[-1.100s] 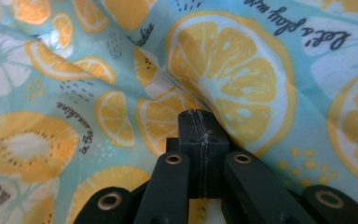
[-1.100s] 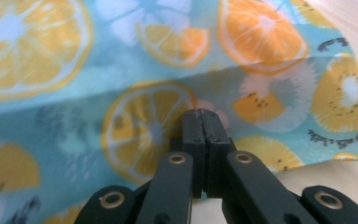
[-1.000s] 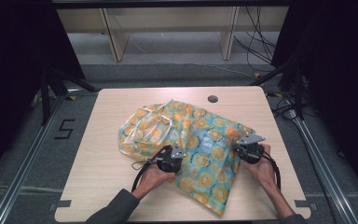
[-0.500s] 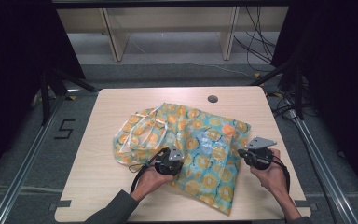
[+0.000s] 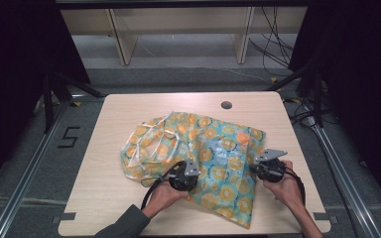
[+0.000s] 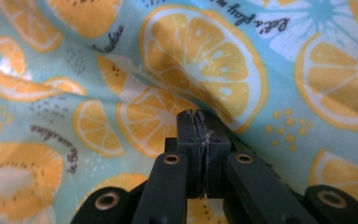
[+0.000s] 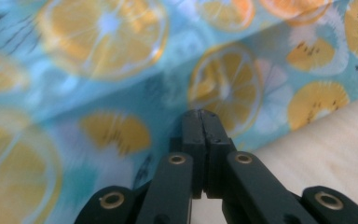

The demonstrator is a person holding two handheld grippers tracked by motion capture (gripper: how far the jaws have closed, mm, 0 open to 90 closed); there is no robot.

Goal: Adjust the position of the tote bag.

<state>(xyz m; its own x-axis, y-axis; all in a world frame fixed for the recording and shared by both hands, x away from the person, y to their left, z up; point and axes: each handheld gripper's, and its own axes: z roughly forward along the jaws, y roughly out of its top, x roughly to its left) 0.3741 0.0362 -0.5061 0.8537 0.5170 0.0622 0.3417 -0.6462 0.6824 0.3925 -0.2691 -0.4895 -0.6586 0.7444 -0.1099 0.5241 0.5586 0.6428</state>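
The right hand (image 5: 286, 187) has been drawing outward toward the right edge of the surface (image 5: 129, 208) since a second ago, and the cloth (image 5: 213, 163), printed with orange slices, is lying wider and flatter on that side than it did then. This reads as spreading work: the near right part is being pulled smooth while the bunched part with the pale straps is sitting at the left.

The left tongs (image 6: 199, 135) are closed tight, pressing against the cloth's middle; whether fabric is pinched I cannot tell. The right tongs (image 7: 201, 135) are also fully closed at the cloth's right edge, seemingly nipping the hem, with bare wood beside them.
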